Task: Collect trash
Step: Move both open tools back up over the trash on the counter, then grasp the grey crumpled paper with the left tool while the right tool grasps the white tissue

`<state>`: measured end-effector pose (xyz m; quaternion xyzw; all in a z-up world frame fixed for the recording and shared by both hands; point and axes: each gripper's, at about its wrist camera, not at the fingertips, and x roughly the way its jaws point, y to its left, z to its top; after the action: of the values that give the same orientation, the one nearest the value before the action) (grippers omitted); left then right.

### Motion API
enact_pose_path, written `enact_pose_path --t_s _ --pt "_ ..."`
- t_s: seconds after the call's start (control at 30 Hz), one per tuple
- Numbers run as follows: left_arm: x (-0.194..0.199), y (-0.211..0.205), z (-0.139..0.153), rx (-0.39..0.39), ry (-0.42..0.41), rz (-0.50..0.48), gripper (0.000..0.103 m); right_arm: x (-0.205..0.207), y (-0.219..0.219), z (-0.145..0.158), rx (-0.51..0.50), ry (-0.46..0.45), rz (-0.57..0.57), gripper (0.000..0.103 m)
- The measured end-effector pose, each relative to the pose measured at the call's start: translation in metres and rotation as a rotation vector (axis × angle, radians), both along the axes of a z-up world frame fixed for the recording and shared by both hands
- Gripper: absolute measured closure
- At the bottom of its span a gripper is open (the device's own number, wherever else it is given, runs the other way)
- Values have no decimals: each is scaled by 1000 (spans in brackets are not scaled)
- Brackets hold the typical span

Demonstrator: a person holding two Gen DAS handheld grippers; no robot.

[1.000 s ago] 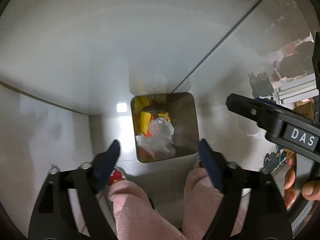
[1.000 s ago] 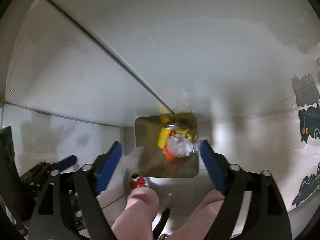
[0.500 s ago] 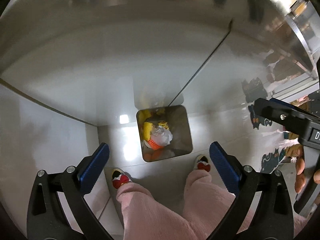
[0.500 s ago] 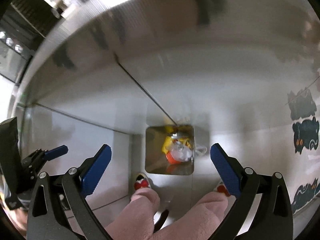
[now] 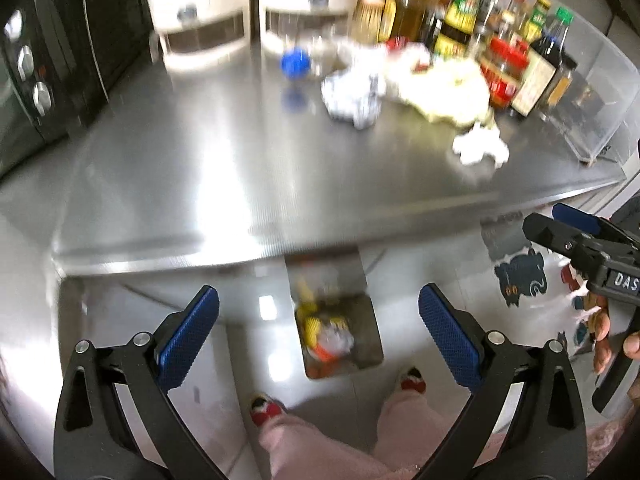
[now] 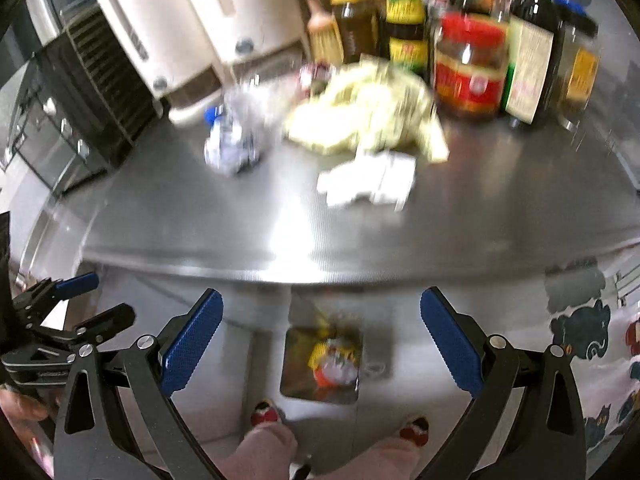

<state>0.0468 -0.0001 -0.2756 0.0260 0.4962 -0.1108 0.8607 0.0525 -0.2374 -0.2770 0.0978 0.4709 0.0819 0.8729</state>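
A square metal trash bin (image 5: 368,344) stands on the floor below the steel counter's front edge, holding yellow, orange and clear wrappers; it also shows in the right wrist view (image 6: 296,364). On the counter lie a crumpled white-blue wrapper (image 5: 352,98) (image 6: 230,146), a yellow-green crumpled bag (image 5: 444,88) (image 6: 368,116) and a white crumpled tissue (image 5: 480,144) (image 6: 368,180). My left gripper (image 5: 318,332) is open and empty, above the bin. My right gripper (image 6: 320,332) is open and empty, also above the bin.
A steel counter (image 5: 200,168) carries a black oven (image 5: 48,64) at left, a white appliance (image 6: 180,28), a blue cap (image 5: 295,63), several sauce bottles and jars (image 6: 472,60) at the back, and a clear box (image 5: 592,92) at right. My feet (image 5: 266,406) stand before the bin.
Both grippers have risen from just above the bin to counter height and opened wider. The counter top with its trash and bottles has come into view.
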Motion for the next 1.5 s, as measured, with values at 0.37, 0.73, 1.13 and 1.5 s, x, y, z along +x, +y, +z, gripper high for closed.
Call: enact_pose_path --t_s 0.37,0.73,1.13,1.5 --pt "38 -13 48 10 -121 -5 8 36 -21 46 -41 -107 -59 4" --pt "84 -26 37 36 -101 33 8 65 -25 12 -70 -26 -66 4" --pt "138 -56 8 26 -44 18 18 90 -29 -17 -93 38 -37 20" --pt "172 -72 -22 41 18 -1 23 102 -27 -32 -100 56 -18 26"
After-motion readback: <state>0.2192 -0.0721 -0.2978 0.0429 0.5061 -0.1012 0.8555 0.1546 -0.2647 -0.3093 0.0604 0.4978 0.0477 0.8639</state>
